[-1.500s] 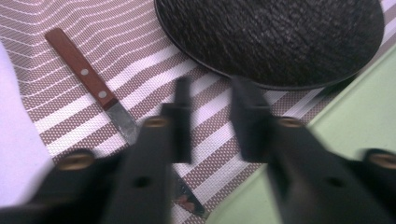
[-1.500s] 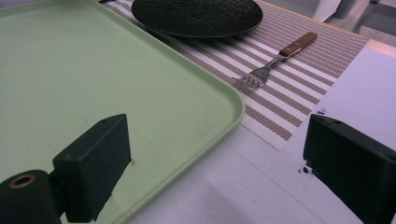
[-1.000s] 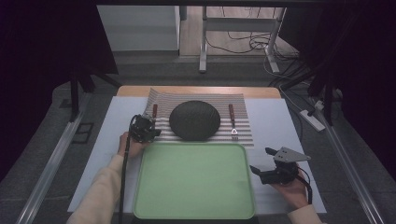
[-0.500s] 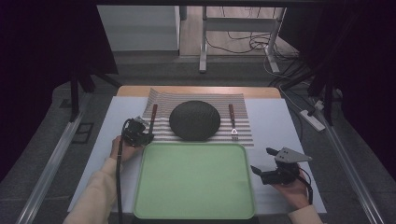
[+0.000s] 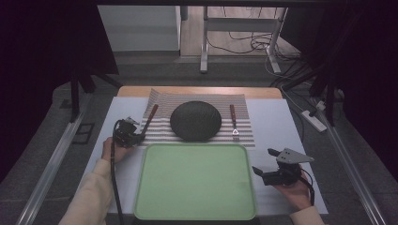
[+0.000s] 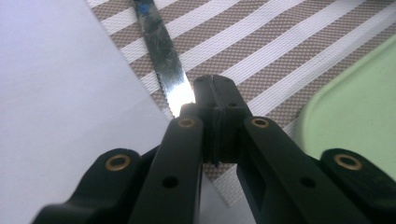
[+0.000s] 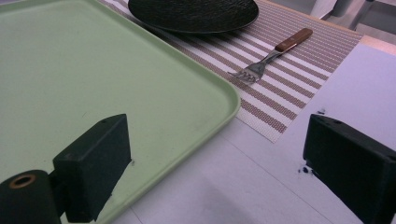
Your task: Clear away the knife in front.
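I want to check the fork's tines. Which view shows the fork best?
The right gripper view: the fork lies close on the striped mat, tines and wooden handle distinct. In the high view the fork is small, right of the plate.

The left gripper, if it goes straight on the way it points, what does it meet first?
Probably the knife: the left gripper, fingers closed, points along its blade on the striped placemat. Depth is unclear, so it may pass beside it.
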The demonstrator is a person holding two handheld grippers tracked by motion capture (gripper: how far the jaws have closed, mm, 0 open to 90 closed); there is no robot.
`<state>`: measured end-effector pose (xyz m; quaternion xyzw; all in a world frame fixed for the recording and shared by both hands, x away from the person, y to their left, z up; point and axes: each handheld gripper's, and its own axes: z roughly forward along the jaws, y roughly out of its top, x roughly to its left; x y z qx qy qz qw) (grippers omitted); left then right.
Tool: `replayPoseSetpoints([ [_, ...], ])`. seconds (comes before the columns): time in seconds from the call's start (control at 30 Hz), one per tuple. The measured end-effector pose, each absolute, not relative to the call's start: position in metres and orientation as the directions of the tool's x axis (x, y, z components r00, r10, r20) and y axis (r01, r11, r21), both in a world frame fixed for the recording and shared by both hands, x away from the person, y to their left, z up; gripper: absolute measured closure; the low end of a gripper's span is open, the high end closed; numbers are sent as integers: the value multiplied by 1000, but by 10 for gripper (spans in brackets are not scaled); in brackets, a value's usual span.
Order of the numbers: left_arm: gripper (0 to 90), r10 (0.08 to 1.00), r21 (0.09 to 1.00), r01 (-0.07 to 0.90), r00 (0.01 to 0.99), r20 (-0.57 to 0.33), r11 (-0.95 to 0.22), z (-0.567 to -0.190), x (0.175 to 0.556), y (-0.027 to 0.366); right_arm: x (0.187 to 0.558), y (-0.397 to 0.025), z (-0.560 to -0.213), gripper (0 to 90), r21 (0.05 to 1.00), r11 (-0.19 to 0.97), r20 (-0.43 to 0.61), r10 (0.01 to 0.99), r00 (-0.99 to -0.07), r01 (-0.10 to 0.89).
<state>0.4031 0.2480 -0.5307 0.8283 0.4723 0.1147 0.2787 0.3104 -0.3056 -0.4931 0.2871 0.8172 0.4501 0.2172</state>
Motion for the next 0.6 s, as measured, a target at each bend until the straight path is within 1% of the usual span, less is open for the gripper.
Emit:
replayPoseSetpoints([
  [0.43, 884, 863, 570, 730, 500, -70, -377, -532, 403, 259, 311, -306, -493, 76, 860, 429, -93, 663, -742, 276],
  [0.6, 885, 867, 605, 712, 494, -70, -356, -525, 405, 258, 310, -306, -493, 76, 861, 428, -96, 669, -737, 276],
])
